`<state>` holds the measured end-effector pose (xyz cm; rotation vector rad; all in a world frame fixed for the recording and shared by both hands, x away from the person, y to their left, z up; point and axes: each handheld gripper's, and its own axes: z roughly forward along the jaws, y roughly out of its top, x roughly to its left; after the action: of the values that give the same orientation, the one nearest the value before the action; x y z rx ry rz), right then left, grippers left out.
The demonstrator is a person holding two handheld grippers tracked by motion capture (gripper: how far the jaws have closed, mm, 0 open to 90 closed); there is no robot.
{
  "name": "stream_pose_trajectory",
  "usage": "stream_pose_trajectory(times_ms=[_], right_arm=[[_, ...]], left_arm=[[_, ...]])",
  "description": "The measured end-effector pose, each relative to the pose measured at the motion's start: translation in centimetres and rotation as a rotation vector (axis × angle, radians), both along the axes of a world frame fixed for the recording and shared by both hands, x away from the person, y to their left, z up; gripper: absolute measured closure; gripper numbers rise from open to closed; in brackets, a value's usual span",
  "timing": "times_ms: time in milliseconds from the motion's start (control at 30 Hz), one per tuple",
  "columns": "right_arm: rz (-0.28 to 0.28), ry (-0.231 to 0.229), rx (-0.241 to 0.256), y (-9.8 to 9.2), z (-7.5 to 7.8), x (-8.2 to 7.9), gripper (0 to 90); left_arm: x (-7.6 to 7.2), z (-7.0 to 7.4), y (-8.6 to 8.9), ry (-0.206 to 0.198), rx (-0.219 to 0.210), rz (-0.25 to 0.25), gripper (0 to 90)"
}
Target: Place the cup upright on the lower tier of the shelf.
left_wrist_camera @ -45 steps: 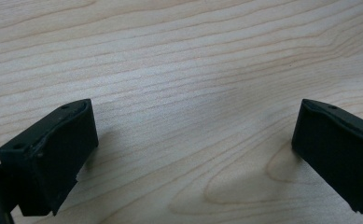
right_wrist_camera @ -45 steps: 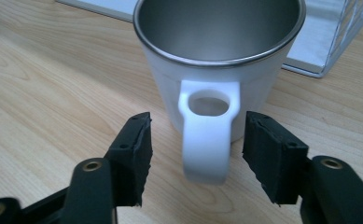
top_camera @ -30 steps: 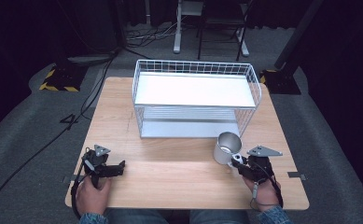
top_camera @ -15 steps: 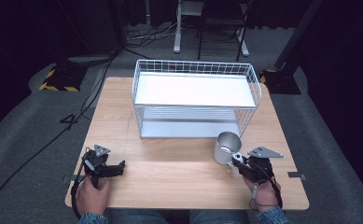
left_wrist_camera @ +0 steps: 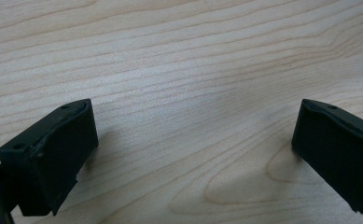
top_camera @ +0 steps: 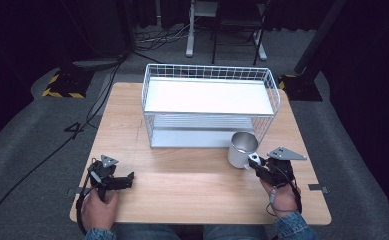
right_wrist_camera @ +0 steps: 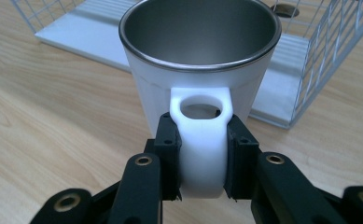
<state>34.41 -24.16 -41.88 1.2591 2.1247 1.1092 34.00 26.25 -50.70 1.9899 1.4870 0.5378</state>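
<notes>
Right gripper (right_wrist_camera: 202,154) pinches the mug (right_wrist_camera: 200,70) by its handle at 6 o'clock, looks rigid, slick and light, while the left gripper (left_wrist_camera: 193,144) sits wide apart.

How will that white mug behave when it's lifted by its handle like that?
The mug looks rigid, so it probably won't flex. Held only at the handle by the right gripper, it may swing downward. Its smooth surface could slip.
</notes>
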Motion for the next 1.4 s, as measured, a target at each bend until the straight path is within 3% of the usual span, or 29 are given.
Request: stream_pose_trajectory(times_ms=[700, 1067, 1400], right_arm=[[-0.067, -0.043, 0.038, 0.9, 1.8, 5.2, 71.3], [-0.119, -0.078, 0.062, 0.7, 1.3, 8.1, 71.3], [-0.156, -0.091, 0.038, 1.2, 0.1, 9.5, 71.2]], left_arm=[[0.0, 0.0, 0.0, 0.0, 0.0, 0.0, 0.5], [0.0, 0.0, 0.0, 0.0, 0.0, 0.0, 0.5], [0.0, 0.0, 0.0, 0.0, 0.0, 0.0, 0.5]])
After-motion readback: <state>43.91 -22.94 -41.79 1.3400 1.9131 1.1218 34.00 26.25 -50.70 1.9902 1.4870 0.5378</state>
